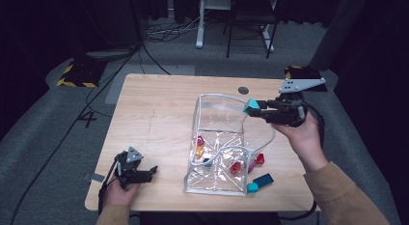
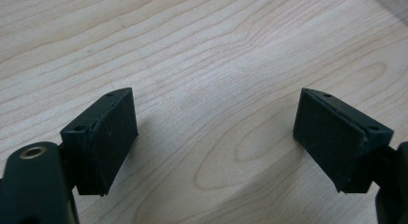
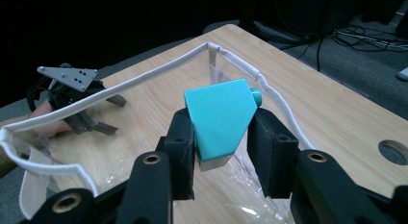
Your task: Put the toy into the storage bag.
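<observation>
the left gripper [image 1: 153, 171] rests low at the table's [image 1: 154, 114] near left edge, jaws wide apart, empty. the right gripper [image 1: 251, 107] clamps a teal block [image 1: 250, 106], raised over the clear bag's [image 1: 217, 138] open mouth; small bricks [image 1: 235, 167] lie inside.

I see a pale wood-grain table [image 2: 231, 36], smooth and matt under my left gripper [image 2: 214, 132], whose jaws carry matt black pads [image 2: 115, 132] that look rubbery. My right gripper [image 3: 223, 137] is matt black plastic with brass-coloured inserts, and its top plate looks like grey metal. It clamps a smooth, matt teal plastic block [image 3: 219, 116]. The bag [image 1: 219, 138] is clear, glossy, crinkled plastic edged in white cloth trim.
</observation>
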`<state>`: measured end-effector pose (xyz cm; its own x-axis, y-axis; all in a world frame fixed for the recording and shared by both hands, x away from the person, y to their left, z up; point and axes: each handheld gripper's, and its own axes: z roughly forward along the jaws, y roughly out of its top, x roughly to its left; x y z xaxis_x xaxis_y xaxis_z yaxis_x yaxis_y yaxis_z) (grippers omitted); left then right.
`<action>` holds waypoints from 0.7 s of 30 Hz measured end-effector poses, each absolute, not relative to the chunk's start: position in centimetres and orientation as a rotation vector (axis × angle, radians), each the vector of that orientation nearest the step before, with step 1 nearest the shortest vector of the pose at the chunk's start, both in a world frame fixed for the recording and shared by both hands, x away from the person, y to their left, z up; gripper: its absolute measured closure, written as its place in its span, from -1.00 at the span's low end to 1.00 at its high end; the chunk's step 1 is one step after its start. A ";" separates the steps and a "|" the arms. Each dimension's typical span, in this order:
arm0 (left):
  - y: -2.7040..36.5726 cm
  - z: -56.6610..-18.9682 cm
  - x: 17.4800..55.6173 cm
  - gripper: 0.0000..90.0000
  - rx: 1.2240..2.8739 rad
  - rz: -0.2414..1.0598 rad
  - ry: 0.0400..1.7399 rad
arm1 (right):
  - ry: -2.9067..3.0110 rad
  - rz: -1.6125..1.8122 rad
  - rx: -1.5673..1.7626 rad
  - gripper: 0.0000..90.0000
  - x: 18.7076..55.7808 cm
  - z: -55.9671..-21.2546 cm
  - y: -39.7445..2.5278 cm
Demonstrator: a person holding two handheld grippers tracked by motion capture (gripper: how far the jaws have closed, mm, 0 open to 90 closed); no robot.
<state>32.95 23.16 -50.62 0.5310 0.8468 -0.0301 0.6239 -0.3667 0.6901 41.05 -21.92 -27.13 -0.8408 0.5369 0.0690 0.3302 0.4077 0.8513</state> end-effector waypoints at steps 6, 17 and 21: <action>23.2 -50.6 32.9 -0.65 2.115 0.438 1.187 | 2.486 1.371 0.756 0.40 42.5 -27.7 -19.8; 23.2 -50.6 33.0 -0.65 2.116 0.438 1.186 | 2.554 1.293 0.759 0.40 44.4 -29.8 -16.8; 23.2 -50.6 33.0 -0.65 2.116 0.438 1.187 | 2.597 1.249 0.770 0.40 44.9 -30.7 -15.9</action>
